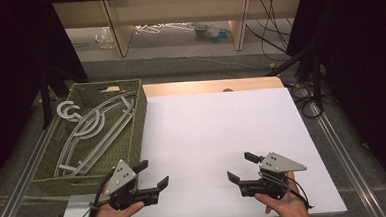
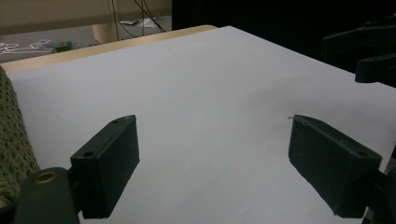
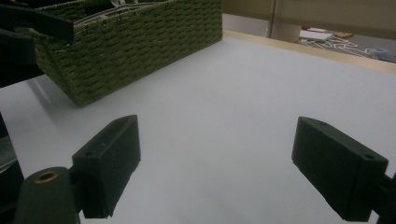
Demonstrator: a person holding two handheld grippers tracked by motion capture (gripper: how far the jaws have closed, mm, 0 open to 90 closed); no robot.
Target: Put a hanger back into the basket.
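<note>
White table (image 1: 217, 132) | left tool (image 1: 153, 174) agape, empty | right tool (image 1: 240, 167) agape, empty | hangers (image 1: 94, 128) in basket (image 1: 137, 122)

This looks like a lab or recording room set up for handling trials, not a home. A plain white board (image 1: 223, 152) covers a wooden table (image 1: 212, 86), with black curtains (image 1: 13, 58) hanging close at left and right. Metal rails (image 1: 20, 190) run along the floor beside the table, and loose cables (image 1: 272, 29) trail at the far right. Beyond stands bare light-wood shelving (image 1: 176, 19) with oddments on grey carpet. A green woven basket (image 1: 137, 126) of grey hangers (image 1: 94, 126) sits left.
</note>
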